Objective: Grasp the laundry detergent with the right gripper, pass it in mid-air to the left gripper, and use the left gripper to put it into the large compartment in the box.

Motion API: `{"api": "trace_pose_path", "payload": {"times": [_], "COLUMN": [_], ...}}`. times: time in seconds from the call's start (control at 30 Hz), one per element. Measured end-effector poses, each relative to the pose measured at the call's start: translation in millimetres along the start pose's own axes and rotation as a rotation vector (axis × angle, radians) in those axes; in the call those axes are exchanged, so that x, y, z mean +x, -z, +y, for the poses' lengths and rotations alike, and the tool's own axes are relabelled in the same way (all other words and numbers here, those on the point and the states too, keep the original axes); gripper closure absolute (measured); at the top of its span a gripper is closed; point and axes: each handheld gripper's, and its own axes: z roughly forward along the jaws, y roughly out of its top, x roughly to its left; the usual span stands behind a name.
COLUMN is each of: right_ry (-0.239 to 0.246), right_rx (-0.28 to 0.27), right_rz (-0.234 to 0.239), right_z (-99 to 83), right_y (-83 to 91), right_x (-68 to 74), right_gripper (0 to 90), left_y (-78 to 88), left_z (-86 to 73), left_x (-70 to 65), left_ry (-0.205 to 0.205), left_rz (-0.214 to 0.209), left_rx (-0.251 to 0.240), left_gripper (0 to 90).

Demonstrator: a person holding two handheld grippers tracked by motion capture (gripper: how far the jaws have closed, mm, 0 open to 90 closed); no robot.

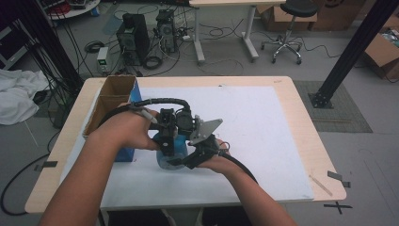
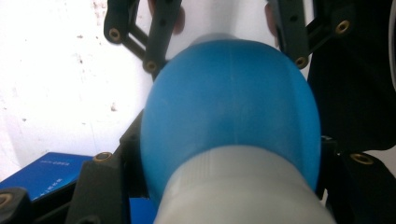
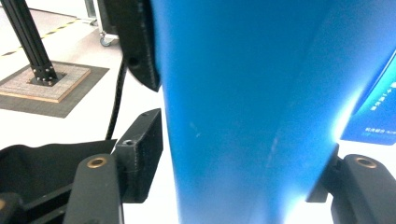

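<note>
Blue bottle upright on the white mat, left of table centre, just beside a blue box. In the left gripper view, blue rounded body with a grey-white cap end nearest the camera.

Left gripper coming down from above, clamped on the bottle: jaws pressed against both sides of the blue body in its own view. Left hand wrapped round the gripper body, cable looping over the top.

Right gripper at the bottle's lower part from the right side, grey three-cornered plate on top. In the right gripper view, blue wall between the jaws. Left jaw near the wall with a thin gap, right jaw at the wall's edge, contact unclear in the glare. Reads as loosened, jaws apart, not gripping. Right hand underneath, low on the mat.

Open cardboard box at the table's far left corner, behind the blue box. Wooden table edge visible around the mat.
</note>
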Motion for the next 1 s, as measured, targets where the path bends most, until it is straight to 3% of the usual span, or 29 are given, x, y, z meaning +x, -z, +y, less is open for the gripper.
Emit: {"api": "trace_pose_path", "payload": {"times": [0.27,0.53,0.7,0.83,0.87,1.0], "right_ry": [-0.032,-0.039,-0.047,-0.05,-0.041,-0.025], "right_rx": [0.001,0.025,0.049,0.098,0.143,0.208], "right_rz": [-0.002,0.02,0.019,0.024,0.034,0.024], "right_z": [0.1,6.7,9.4,12.2,14.6,19.4], "right_y": [9.3,16.8,20.5,23.1,26.0,34.1], "right_x": [-4.2,-5.5,-6.5,-7.0,-7.4,-8.5], "right_gripper": [16.4,13.5,7.1,0.2,0.0,0.0], "left_y": [3.0,7.4,9.5,13.1,14.3,21.8], "left_z": [0.5,3.6,3.6,3.6,3.5,1.1], "left_x": [1.7,1.5,3.5,6.3,6.9,13.6], "left_ry": [0.008,0.004,0.011,0.024,0.037,0.087], "left_rz": [-0.003,-0.001,-0.003,-0.005,-0.006,-0.034], "left_rx": [-0.005,-0.005,-0.005,0.005,0.007,0.006], "left_gripper": [38.6,38.6,38.6,38.5,38.5,38.5]}}
